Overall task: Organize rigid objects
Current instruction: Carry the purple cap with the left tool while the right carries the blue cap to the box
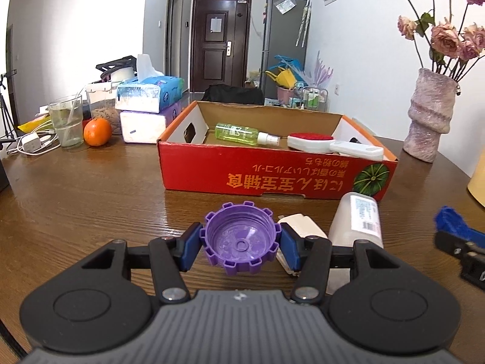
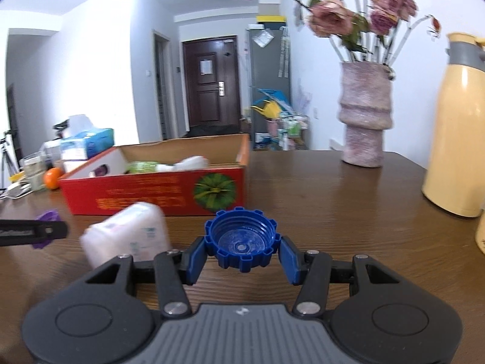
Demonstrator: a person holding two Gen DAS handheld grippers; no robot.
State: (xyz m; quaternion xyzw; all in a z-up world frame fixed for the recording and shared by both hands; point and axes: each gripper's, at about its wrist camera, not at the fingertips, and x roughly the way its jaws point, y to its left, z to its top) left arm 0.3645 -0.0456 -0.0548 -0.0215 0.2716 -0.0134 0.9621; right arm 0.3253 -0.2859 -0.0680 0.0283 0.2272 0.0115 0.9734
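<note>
My left gripper (image 1: pixel 241 244) is shut on a purple notched cap (image 1: pixel 241 238), hollow side facing the camera, a little above the wooden table (image 1: pixel 91 200). In the right wrist view my right gripper (image 2: pixel 242 248) is shut on a blue notched cap (image 2: pixel 241 238). A red cardboard box (image 1: pixel 272 173) stands beyond both, holding a green spray bottle (image 1: pixel 239 132) and a red-and-white brush (image 1: pixel 312 142). A white bottle (image 1: pixel 357 218) lies on its side in front of the box, next to a small white object (image 1: pixel 300 224). The right gripper shows at the left view's right edge (image 1: pixel 454 236).
A pink vase (image 1: pixel 430 118) with dried roses stands right of the box; a yellow thermos (image 2: pixel 454 133) is further right. Tissue packs (image 1: pixel 151 103), an orange (image 1: pixel 97 132), a glass (image 1: pixel 66 119) and a charger (image 1: pixel 30 144) crowd the table's far left.
</note>
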